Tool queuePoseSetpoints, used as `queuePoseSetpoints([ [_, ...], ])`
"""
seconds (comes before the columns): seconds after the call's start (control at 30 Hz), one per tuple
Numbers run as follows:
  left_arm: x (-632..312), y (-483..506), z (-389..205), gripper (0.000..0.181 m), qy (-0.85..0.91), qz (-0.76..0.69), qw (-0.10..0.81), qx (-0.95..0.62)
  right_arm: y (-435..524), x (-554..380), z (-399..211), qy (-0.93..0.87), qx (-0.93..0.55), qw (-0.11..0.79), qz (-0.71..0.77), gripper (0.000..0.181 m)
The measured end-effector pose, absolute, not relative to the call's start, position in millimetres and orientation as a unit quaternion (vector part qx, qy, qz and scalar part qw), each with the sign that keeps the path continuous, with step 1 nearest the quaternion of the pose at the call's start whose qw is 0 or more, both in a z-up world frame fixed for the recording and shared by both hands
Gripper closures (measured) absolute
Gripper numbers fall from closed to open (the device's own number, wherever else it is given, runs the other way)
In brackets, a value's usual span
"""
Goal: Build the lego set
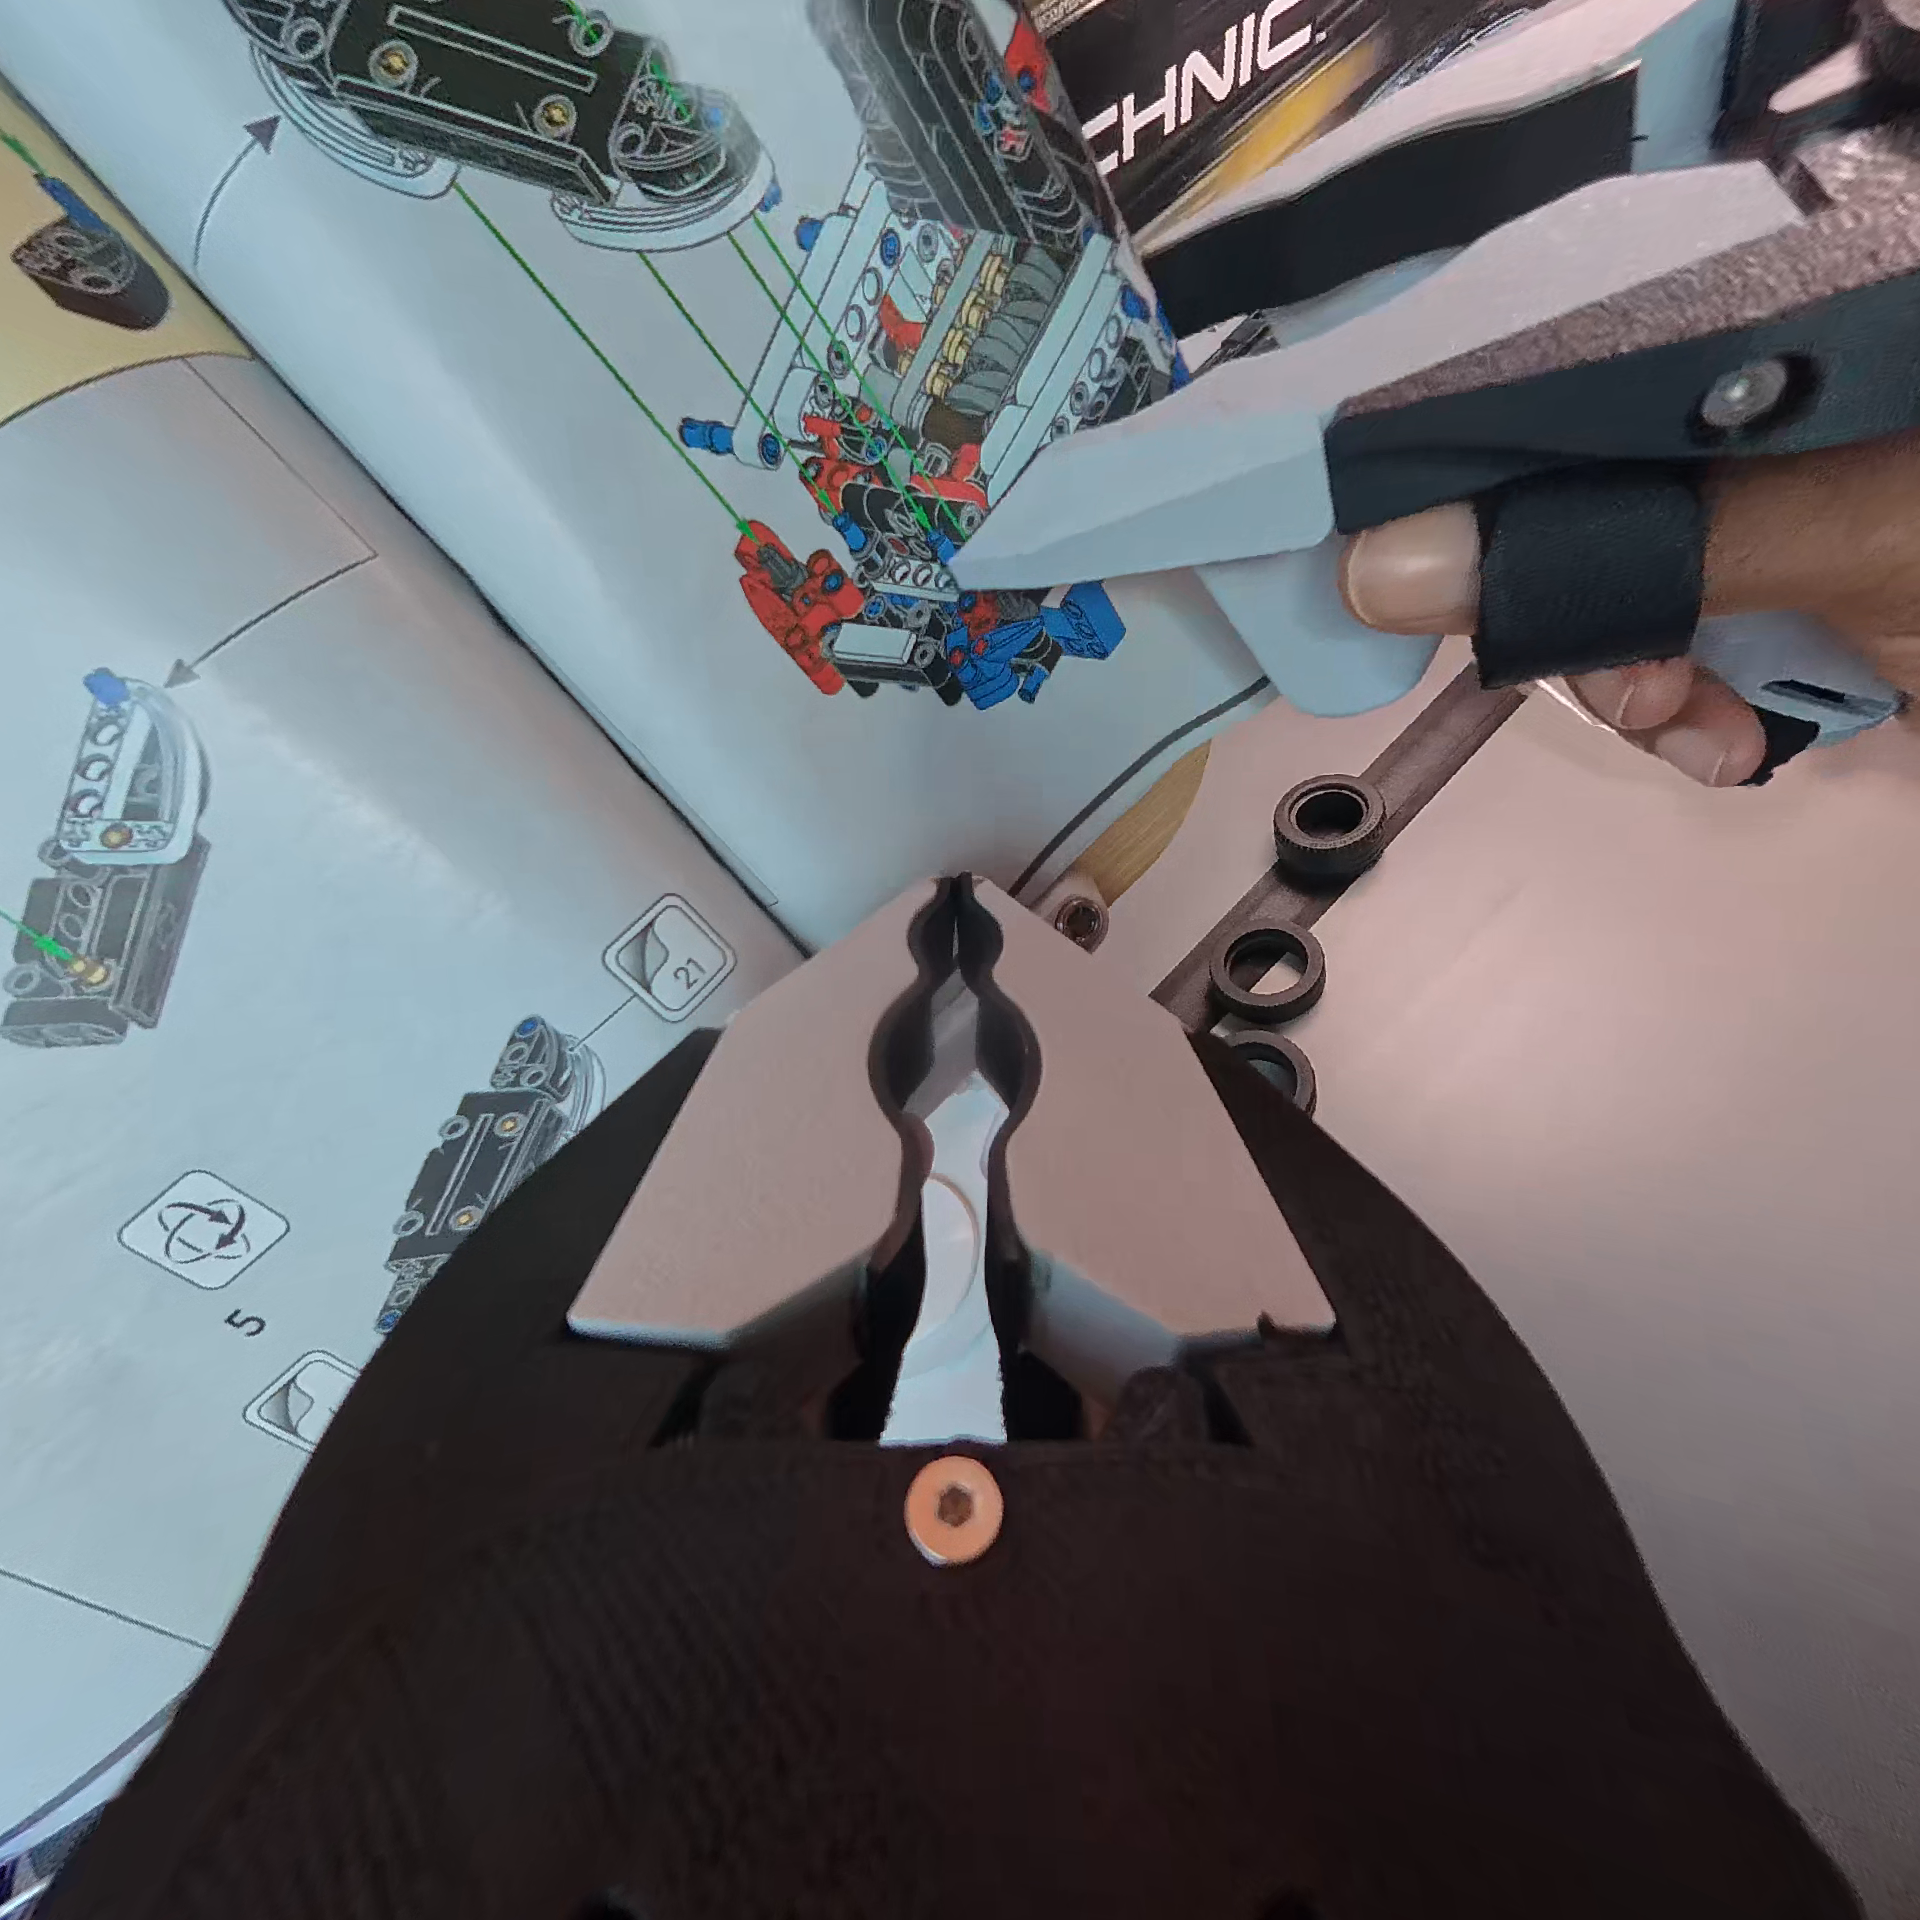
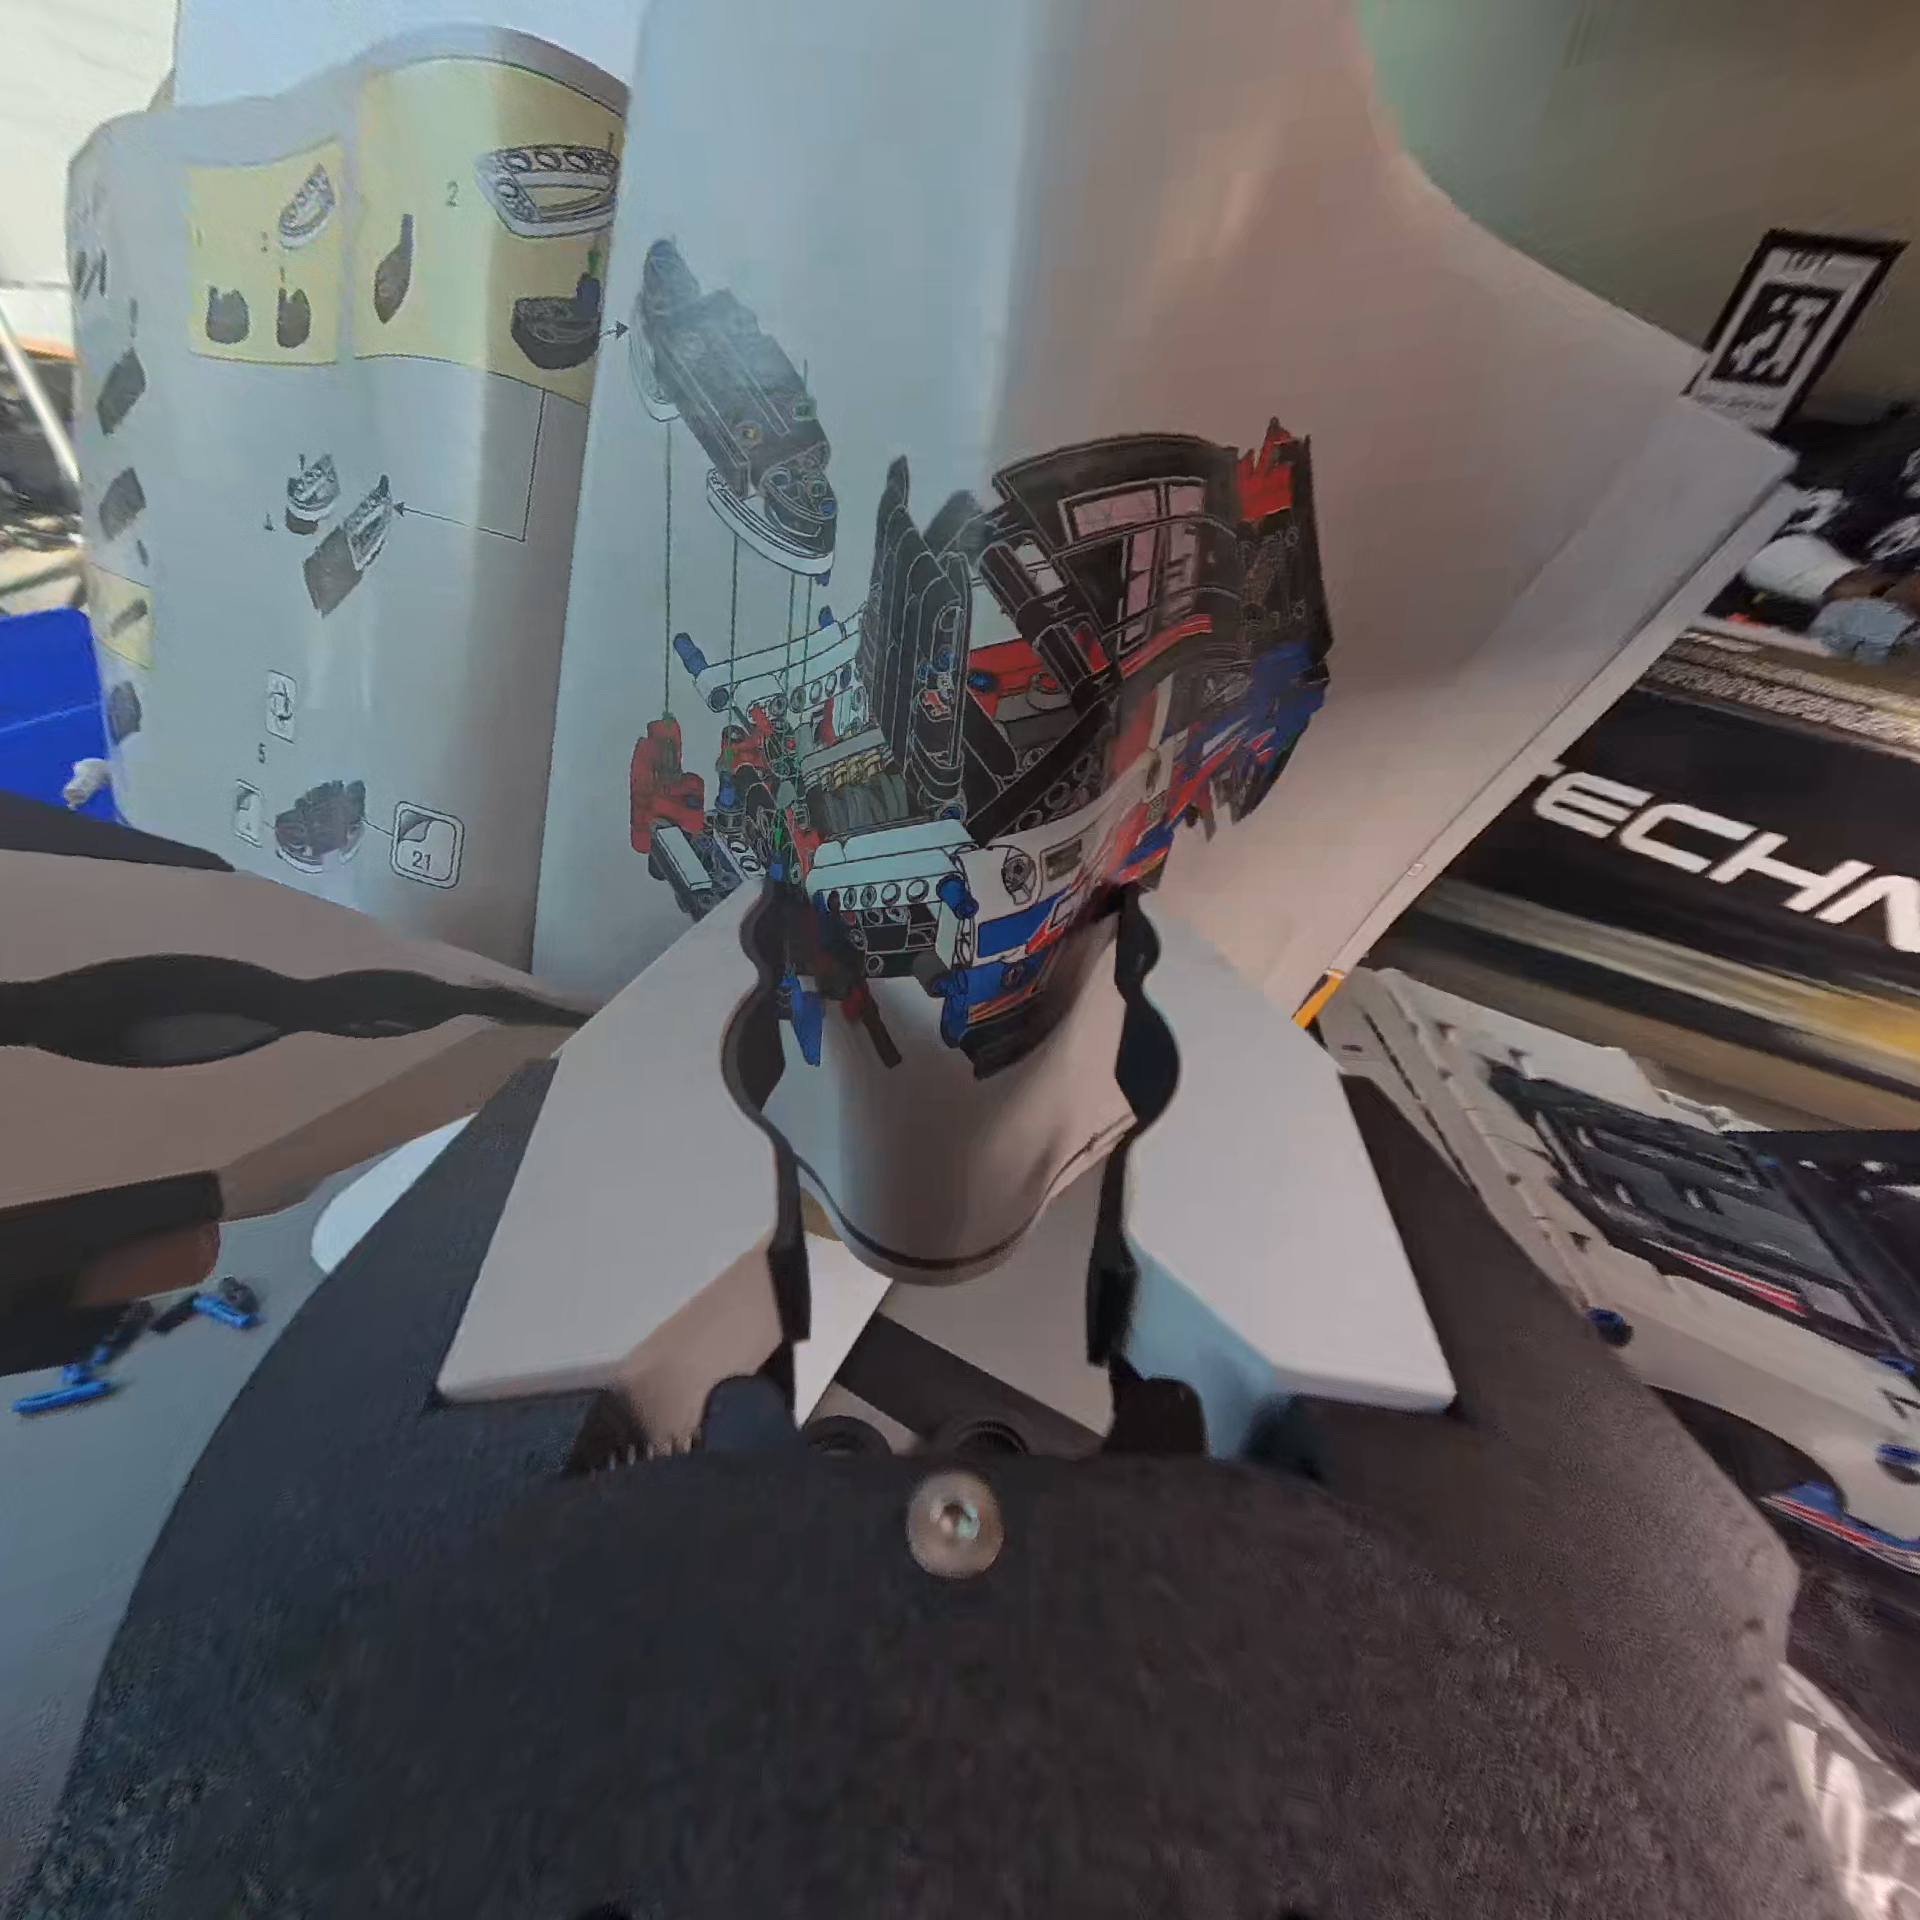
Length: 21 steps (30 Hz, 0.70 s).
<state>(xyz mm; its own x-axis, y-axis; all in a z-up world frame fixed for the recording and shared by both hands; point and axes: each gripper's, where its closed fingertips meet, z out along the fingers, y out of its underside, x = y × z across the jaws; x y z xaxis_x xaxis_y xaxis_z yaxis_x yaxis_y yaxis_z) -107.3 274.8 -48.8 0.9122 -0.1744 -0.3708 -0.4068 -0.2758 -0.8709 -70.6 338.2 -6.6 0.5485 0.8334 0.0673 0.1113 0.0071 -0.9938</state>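
Observation:
The open instruction booklet (image 1: 436, 582) lies under both grippers, and its page curls up in the right wrist view (image 2: 935, 520). My left gripper (image 1: 961, 896) is shut at the page's lower edge with white paper showing between its fingers. It also shows at the left of the right wrist view (image 2: 582, 1013). My right gripper (image 2: 940, 925) is open, its jaws wide apart with the curled page between them. In the left wrist view one of its fingertips (image 1: 961, 569) touches the printed model picture, and a hand (image 1: 1507, 582) holds it.
Black rubber tyres (image 1: 1330, 826) sit along a dark strip (image 1: 1455, 727) on the table right of the booklet. The black set box (image 2: 1714, 862) lies to the right. Small blue pins (image 2: 223, 1309) lie on the table at the left, and a blue bin (image 2: 47, 686) stands behind.

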Motion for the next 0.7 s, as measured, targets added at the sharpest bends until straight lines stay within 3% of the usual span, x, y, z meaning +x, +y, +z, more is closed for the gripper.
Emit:
queuePoseSetpoints([
  [0.03, -109, 273, -49, 0.181, 0.181, 0.097, 0.575, -0.792, 334, -68, -3, -0.373, -0.626, 0.628, 0.272, 0.126],
  [0.1, -111, 271, -49, 0.181, 0.174, 0.082, 0.582, -0.790, 325, -62, 1, -0.378, -0.602, 0.666, 0.225, 0.142],
  [0.3, -113, 258, -30, 0.181, 0.141, 0.041, 0.629, -0.764, 304, -53, 10, -0.390, -0.561, 0.705, 0.188, 0.148],
  [0.5, -80, 234, 17, 0.137, 0.129, -0.126, 0.679, -0.712, 281, -52, 19, -0.415, -0.483, 0.765, 0.098, 0.156],
  [0.63, -69, 230, 41, 0.129, 0.121, -0.154, 0.691, -0.696, 267, -54, 26, -0.422, -0.424, 0.801, 0.029, 0.159],
  [0.7, -70, 233, 47, 0.135, 0.111, -0.142, 0.698, -0.693, 257, -57, 27, -0.433, -0.390, 0.813, -0.002, 0.161],
])
